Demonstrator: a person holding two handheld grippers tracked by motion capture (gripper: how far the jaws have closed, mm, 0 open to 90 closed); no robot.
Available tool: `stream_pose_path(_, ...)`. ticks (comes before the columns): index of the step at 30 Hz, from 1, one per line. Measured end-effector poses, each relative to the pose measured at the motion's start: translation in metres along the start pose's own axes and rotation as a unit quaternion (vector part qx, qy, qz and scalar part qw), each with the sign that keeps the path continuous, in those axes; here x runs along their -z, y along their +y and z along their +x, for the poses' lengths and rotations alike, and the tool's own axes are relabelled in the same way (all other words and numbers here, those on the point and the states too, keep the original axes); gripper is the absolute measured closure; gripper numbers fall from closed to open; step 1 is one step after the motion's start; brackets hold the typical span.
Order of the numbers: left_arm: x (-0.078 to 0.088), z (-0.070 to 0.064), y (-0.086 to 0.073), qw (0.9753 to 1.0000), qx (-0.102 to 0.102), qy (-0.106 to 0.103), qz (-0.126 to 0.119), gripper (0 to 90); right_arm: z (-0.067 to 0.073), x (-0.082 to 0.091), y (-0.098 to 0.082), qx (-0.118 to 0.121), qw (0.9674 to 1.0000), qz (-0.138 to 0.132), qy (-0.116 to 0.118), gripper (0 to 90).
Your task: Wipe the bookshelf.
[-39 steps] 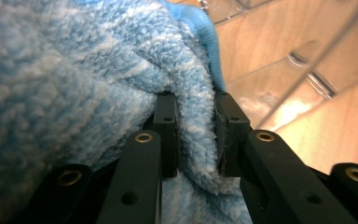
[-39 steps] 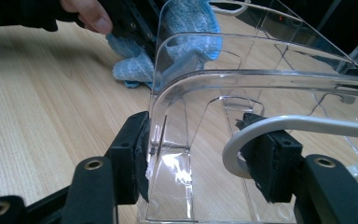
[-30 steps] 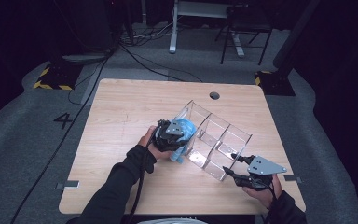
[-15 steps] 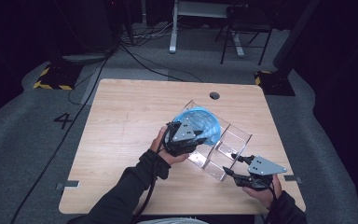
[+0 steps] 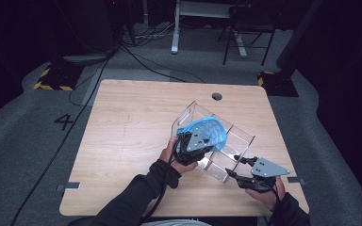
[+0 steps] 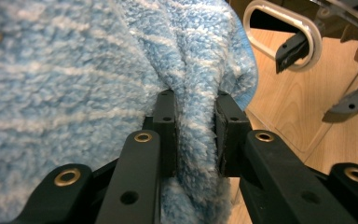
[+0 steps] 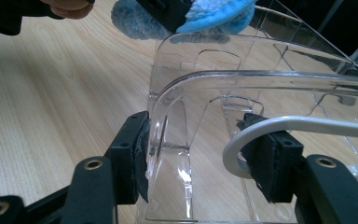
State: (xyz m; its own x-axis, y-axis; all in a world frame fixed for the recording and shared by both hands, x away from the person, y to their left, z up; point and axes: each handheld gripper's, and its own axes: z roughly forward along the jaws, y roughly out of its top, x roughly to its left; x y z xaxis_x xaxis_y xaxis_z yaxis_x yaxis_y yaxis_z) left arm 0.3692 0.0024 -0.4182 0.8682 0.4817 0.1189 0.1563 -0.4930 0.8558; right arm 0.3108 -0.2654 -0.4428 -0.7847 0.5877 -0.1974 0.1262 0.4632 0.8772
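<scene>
A clear acrylic organizer (image 5: 242,134) with several compartments stands slanted on the wooden table (image 5: 132,122). My left gripper (image 5: 195,143) (image 6: 196,107) is shut on a fluffy blue-and-white cloth (image 5: 209,129) (image 6: 74,70), and its jaws have just been closing a little tighter on a fold of it. The cloth lies over the organizer's near-left compartments. My right gripper (image 5: 233,167) (image 7: 200,135) is shut on the organizer's near end wall (image 7: 214,77), one pad on each side of its curved edge. The cloth (image 7: 214,14) hangs above that wall's far end.
A round cable hole (image 5: 217,96) sits near the table's far edge. Bare wood stretches left of the organizer. On the floor beyond are cables (image 5: 136,56), a chair (image 5: 245,28) and a desk leg (image 5: 175,28).
My left hand has carried the cloth from the organizer's left side to the right and over its compartments, where it now spreads wider. The right hand and the organizer have kept still.
</scene>
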Motion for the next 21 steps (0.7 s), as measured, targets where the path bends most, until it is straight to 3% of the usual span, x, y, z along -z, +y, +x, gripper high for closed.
stream_pose_path(3, -0.005, -0.008, -0.006, 0.9992, -0.025, 0.021, 0.023, 76.2, 0.001, 0.000, 0.000, 0.000, 1.0000, 0.001, -0.002, 43.9)
stream_pose_path(9, -0.011, -0.009, -0.012, 0.9984, -0.034, 0.032, 0.032, 76.6, 0.001, 0.000, 0.001, 0.000, 1.0000, 0.003, -0.005, 43.7)
stream_pose_path(11, -0.017, -0.018, -0.017, 0.9950, -0.062, 0.055, 0.056, 76.8, 0.002, -0.001, 0.001, -0.001, 1.0000, 0.004, -0.006, 43.6)
stream_pose_path(13, -0.022, -0.019, -0.022, 0.9959, -0.052, 0.050, 0.055, 76.9, 0.002, -0.001, 0.001, 0.001, 1.0000, 0.006, -0.008, 43.4)
stream_pose_path(16, -0.036, -0.016, -0.035, 0.9968, -0.016, 0.016, 0.077, 76.9, 0.003, -0.002, 0.001, 0.002, 0.9999, 0.008, -0.008, 43.1)
stream_pose_path(18, -0.050, -0.016, -0.050, 0.9948, -0.006, 0.001, 0.102, 76.9, 0.004, -0.003, 0.001, 0.005, 0.9999, 0.011, -0.009, 42.9)
stream_pose_path(19, -0.056, -0.014, -0.058, 0.9958, 0.007, -0.008, 0.091, 77.0, 0.004, -0.003, 0.001, 0.008, 0.9998, 0.013, -0.010, 42.8)
stream_pose_path(21, -0.056, -0.010, -0.058, 0.9961, 0.010, -0.014, 0.087, 76.7, 0.005, -0.004, 0.000, 0.008, 0.9998, 0.012, -0.009, 42.7)
